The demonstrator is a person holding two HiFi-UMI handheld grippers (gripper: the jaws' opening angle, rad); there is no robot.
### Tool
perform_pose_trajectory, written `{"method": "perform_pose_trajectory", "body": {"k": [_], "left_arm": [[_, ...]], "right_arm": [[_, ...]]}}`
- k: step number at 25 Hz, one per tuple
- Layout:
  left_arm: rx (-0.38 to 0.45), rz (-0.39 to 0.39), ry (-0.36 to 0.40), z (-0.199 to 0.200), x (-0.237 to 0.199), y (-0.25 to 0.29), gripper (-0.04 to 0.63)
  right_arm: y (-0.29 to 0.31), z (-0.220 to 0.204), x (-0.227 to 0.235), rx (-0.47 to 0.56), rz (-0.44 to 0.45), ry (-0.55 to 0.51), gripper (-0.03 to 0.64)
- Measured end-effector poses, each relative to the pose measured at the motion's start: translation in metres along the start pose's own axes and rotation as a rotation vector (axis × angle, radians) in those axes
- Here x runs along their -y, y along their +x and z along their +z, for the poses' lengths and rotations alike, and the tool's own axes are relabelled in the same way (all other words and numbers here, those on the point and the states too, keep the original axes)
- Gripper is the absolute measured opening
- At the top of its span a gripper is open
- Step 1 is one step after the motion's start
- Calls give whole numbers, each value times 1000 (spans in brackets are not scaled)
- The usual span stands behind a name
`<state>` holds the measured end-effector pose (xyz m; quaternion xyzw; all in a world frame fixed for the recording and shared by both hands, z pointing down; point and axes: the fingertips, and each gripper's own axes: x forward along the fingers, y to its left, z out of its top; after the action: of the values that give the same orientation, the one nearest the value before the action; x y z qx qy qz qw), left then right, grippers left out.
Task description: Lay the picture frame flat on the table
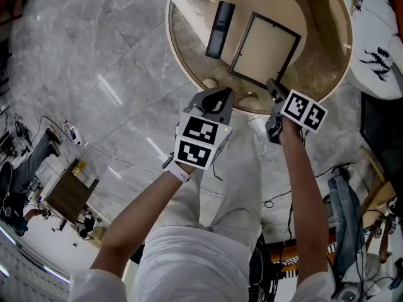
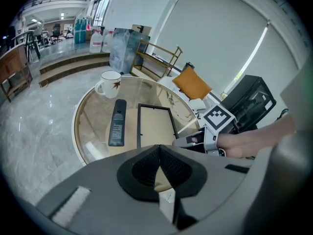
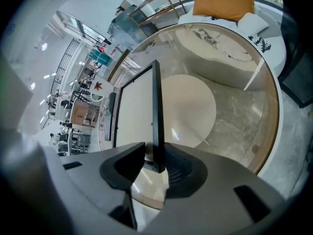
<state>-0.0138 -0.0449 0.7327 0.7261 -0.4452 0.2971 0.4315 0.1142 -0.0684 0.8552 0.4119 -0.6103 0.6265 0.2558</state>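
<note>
Picture frame down flat on the round glass counter, black border, pale panel facing up. Its near corner sits right at the counter's near edge, and that corner is inside the right gripper.

From the right gripper view, the frame's dark edge runs straight in between the two fingers. They stand wide apart. One finger lies close beside the edge, while the other shows a clear gap, so there is no squeeze on the frame.

Over to the left gripper, which hovers just beside the right one at the counter's near rim. Its own view shows the fingers brought together, tips meeting, nothing between them. Beyond them lie the frame and the right gripper at its corner.

Further out, a dark remote control lies near the frame's left side, not touching it. A white mug stands upright at the counter's far rim, well apart from both.
</note>
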Motion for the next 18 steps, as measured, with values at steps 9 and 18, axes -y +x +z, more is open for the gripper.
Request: {"method": "perform_pose_trajectory", "body": {"k": [9,18], "left_arm": [[-12,-2,26,-3,7,-2,5],[8,-6,65,11,21,-20,5]], "right_arm": [[-1,1,-1,23,-75,-35,111],[-23,-3,-8,51,-127,-42,110]]}}
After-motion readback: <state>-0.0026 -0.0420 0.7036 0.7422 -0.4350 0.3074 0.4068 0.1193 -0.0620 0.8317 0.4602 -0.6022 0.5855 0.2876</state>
